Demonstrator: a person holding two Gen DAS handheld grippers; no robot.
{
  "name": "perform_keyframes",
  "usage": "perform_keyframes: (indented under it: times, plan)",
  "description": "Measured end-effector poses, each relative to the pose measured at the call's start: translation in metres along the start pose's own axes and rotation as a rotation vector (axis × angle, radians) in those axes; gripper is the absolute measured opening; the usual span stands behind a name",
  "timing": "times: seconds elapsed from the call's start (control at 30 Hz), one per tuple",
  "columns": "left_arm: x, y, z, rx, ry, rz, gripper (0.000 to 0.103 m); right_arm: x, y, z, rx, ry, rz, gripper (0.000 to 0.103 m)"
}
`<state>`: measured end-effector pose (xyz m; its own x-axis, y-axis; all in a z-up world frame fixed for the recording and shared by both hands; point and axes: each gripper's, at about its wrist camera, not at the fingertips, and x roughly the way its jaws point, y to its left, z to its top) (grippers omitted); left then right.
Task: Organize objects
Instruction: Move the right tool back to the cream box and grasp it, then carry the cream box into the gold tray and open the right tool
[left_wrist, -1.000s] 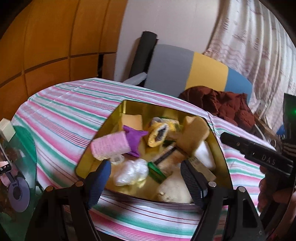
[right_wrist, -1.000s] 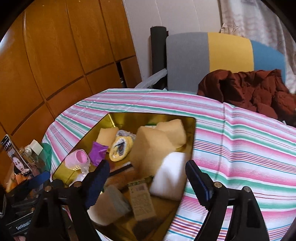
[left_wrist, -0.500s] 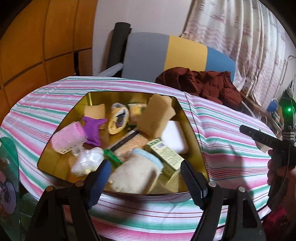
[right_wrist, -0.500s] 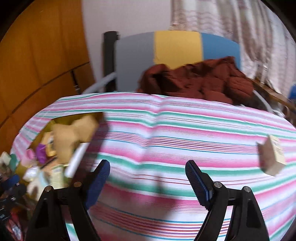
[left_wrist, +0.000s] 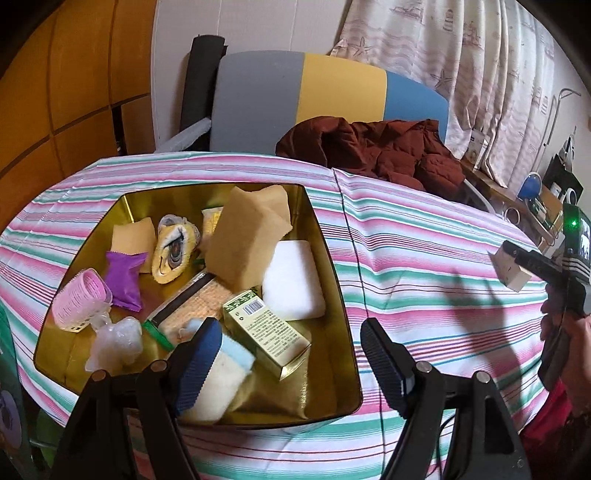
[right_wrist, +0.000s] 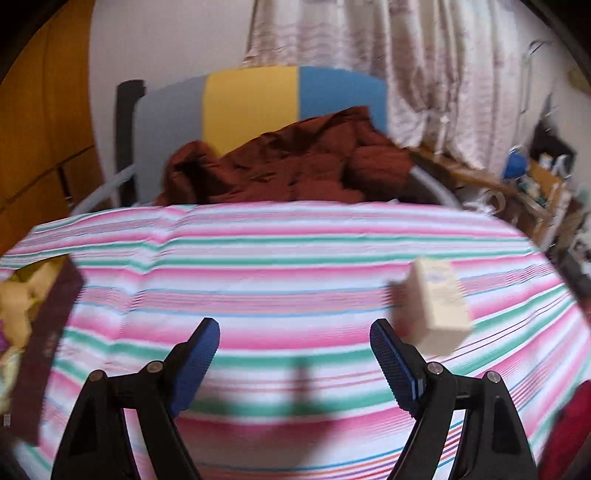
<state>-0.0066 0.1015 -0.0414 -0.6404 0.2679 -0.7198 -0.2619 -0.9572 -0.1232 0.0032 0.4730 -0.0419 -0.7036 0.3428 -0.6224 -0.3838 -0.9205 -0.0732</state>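
Beside the gold tin (left_wrist: 332, 258), on the striped table (right_wrist: 295, 258), a small cream box (right_wrist: 439, 310) was seen near the right tool (right_wrist: 295, 347), whose fingers were spread and empty. Light, stiff cardboard was judged; its long sides should be gripped. The left tool (left_wrist: 288, 354) hung released over the tin.

Soft indoor light; right wrist view blurred, perhaps by motion.
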Motion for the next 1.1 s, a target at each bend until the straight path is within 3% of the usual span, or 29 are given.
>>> perform_keyframes:
  times: [0.23,0.4,0.53,0.6,0.67,0.73,0.83,0.9,0.97,1.03,1.1]
  plan:
    - [-0.004,0.0,-0.003,0.001,-0.008,0.02,0.079,0.038,-0.061,0.024,0.074,0.044,-0.166,0.089]
    - [-0.006,0.0,-0.003,0.018,-0.015,0.036,0.079,0.066,-0.085,0.022,0.109,0.113,-0.172,0.088]
    - [-0.005,0.005,-0.003,0.003,-0.015,0.039,0.079,0.078,-0.089,0.018,0.119,0.141,-0.153,0.075]
    - [-0.006,0.009,-0.004,-0.001,-0.017,0.043,0.079,0.078,-0.083,0.017,0.097,0.134,-0.144,0.064]
    - [-0.006,0.011,-0.004,-0.007,-0.02,0.043,0.079,0.079,-0.077,0.019,0.066,0.138,-0.154,0.046]
    - [-0.007,0.013,-0.005,-0.014,-0.021,0.046,0.079,0.079,-0.074,0.02,0.056,0.142,-0.148,0.04]
    - [-0.01,0.016,-0.006,-0.014,-0.027,0.048,0.079,0.078,-0.075,0.02,0.074,0.142,-0.135,0.04]
    - [-0.013,0.018,-0.008,-0.01,-0.034,0.053,0.079,0.077,-0.077,0.019,0.078,0.143,-0.13,0.047]
    - [-0.015,0.02,-0.008,-0.011,-0.04,0.057,0.079,0.077,-0.081,0.017,0.096,0.153,-0.151,0.096]
    - [-0.016,0.022,-0.009,-0.017,-0.041,0.061,0.079,0.075,-0.089,0.014,0.125,0.137,-0.169,0.099]
    - [-0.015,0.024,-0.009,-0.023,-0.039,0.059,0.079,0.078,-0.096,0.01,0.167,0.154,-0.129,0.095]
